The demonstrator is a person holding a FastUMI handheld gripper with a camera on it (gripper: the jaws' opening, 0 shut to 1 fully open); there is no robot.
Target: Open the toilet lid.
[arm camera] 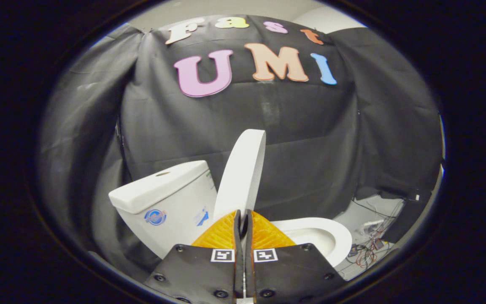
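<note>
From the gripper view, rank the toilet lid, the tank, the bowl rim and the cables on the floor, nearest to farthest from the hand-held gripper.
The hand-held gripper has its fingers closed together, with the lid's edge at their tips.
1. Toilet lid: raised, just ahead of the fingertips.
2. Bowl rim to one side, tank to the other: too close to call.
3. Cables: on the floor beyond the bowl.

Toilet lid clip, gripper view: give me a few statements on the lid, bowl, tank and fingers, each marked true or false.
1. The toilet lid stands raised, nearly upright. True.
2. The gripper has its fingers spread wide apart. False: they sit close together, with the lid's lower edge at their tips; whether they pinch it cannot be told.
3. The bowl is uncovered. True.
4. The tank lies on the far side of the bowl from the lid. False: the tank is right beside the lid, opposite the bowl.
5. Cables lie on the floor beyond the bowl. True.
</note>
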